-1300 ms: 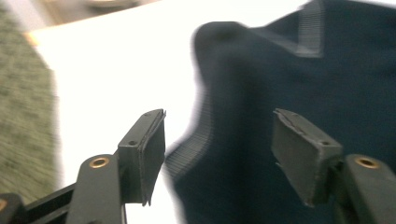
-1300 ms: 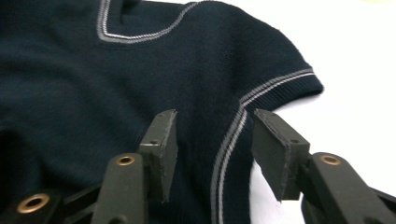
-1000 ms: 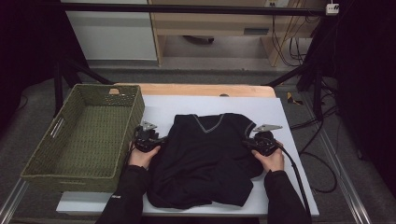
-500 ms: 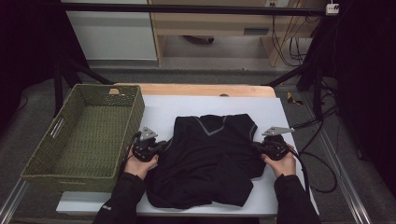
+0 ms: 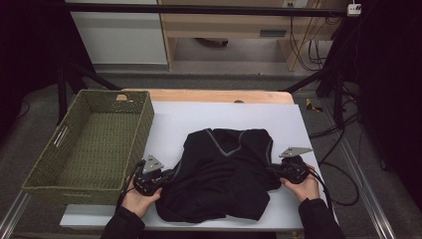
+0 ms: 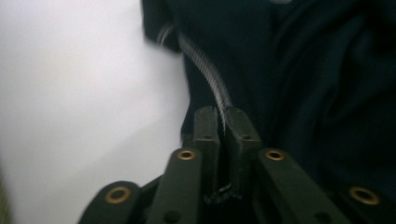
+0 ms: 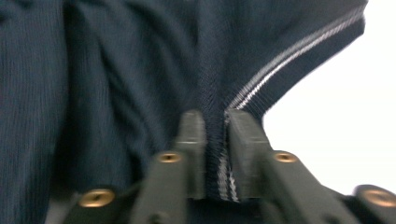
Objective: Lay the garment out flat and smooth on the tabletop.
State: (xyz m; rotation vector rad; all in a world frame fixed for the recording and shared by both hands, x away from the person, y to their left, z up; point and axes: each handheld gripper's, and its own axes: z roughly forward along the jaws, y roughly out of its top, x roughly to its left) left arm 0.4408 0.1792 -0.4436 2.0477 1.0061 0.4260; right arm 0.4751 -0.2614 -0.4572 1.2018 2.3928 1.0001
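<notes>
Two grippers clamp the dark sweater: left gripper and right gripper pinch its striped cuffs. A green woven basket stands just left of it; bare white tabletop lies beyond.

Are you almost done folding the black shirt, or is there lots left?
Just starting, it seems. Done: the shirt lies on the white table, and each sleeve edge is pinched, one by the left gripper, one by the right gripper, jaws closed on striped trim. In hand: pulling the sleeves, probably to fold them in. Left: the folding itself, then perhaps putting it in the green basket, which holds nothing yet.
</notes>
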